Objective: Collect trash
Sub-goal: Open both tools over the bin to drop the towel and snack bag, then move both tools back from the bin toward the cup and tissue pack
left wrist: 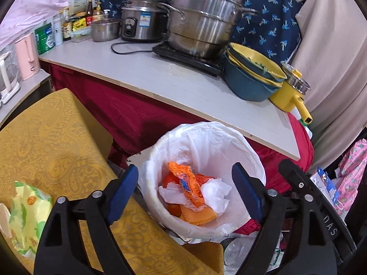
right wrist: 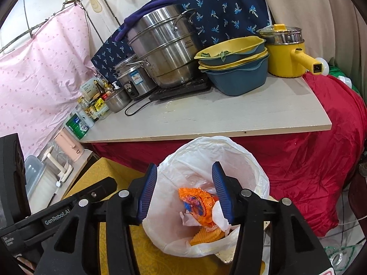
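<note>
Pale countertop (right wrist: 229,114), red skirt (right wrist: 309,171), pink curtain (right wrist: 39,73), yellow tablecloth (left wrist: 45,142)

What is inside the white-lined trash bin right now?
The trash bin holds an orange snack wrapper, crumpled white tissue and an orange ridged piece; anything beneath is covered.

bin (left wrist: 204,142) mouth open above, trash low inside | surface (left wrist: 142,73) front edge overhangs just behind bin | yellow cloth (left wrist: 50,142) flat beside bin, wrapper (left wrist: 27,215) on it | pots (left wrist: 201,18) crowd surface's back edge, front strip bare
</note>
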`<state>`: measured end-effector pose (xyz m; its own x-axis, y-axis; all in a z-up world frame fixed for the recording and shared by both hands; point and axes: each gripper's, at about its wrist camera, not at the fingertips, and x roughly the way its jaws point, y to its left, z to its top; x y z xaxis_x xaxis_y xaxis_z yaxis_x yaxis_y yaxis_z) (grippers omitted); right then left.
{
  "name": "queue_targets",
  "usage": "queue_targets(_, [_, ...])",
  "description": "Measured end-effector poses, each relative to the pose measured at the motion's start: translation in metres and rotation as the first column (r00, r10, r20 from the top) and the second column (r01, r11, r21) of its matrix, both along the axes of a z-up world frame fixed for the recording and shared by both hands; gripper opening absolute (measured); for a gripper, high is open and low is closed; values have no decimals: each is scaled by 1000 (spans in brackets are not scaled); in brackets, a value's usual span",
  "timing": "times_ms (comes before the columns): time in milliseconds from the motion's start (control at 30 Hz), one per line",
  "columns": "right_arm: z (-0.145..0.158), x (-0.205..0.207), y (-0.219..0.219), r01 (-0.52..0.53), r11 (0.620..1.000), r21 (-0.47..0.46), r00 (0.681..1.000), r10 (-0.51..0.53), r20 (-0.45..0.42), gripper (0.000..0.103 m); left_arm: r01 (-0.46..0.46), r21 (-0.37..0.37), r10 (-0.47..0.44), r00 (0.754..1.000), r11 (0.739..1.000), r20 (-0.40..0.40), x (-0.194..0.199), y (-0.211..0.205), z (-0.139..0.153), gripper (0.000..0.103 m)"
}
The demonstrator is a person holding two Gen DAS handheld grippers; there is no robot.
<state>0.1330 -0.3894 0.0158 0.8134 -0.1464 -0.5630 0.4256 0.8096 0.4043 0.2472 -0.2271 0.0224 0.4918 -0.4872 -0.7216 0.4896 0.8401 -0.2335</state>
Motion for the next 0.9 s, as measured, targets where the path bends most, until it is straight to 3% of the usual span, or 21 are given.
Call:
queue_targets(267, [22,-2,32,-33,998,-48,999,34,20,59,-64,-13,64,997,998,49,-6,43,23,86])
queue_targets(500, [38,4,72,-94,993,-73,995,97,30,59,-137,-11,137,986,991,93,-9,92,37,90])
queue_targets(900, [53,23,156,-229,969,-90,972,233,40,67,-297,17,293,949,955,119,-9,196,45,95])
